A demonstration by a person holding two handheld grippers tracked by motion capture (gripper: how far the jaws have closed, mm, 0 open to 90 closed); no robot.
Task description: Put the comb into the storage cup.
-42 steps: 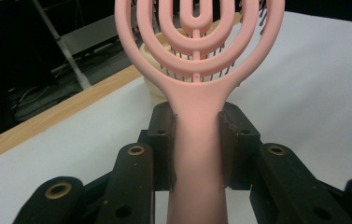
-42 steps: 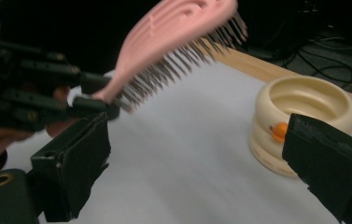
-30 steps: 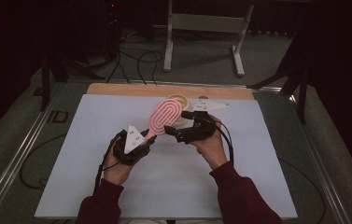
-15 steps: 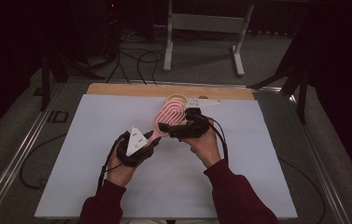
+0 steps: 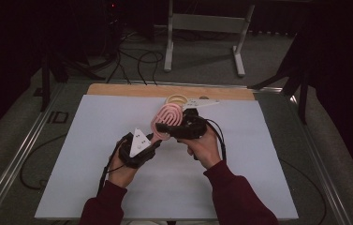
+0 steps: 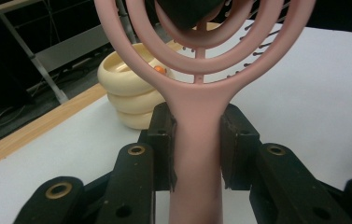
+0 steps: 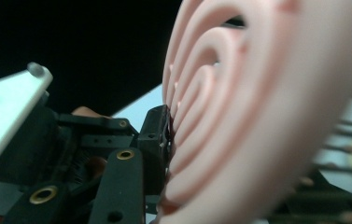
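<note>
A pink hairbrush [image 5: 166, 117] with an oval, ringed head is held up over the white mat. My left gripper [image 5: 152, 140] is shut on its handle [image 6: 197, 154], one pad pressing on each side. My right gripper [image 5: 164, 127] comes in from the right, and its jaws have just been closing on the brush head. In the right gripper view one pad [image 7: 157, 135] lies flat against the head [image 7: 267, 116], whose bulk hides the other jaw.
A cream stack of rings [image 5: 176, 99] holding a small orange bead [image 6: 158, 69] stands at the mat's far edge. Beside it lies a white flat piece [image 5: 203, 102]. A wooden strip [image 5: 118, 90] borders the mat [image 5: 80, 178]. Cables and a metal stand [image 5: 202, 21] are on the floor beyond.
My right gripper's jaws, wide apart a second ago, have closed onto the brush head. The left gripper has kept its hold on the handle and stayed put.
</note>
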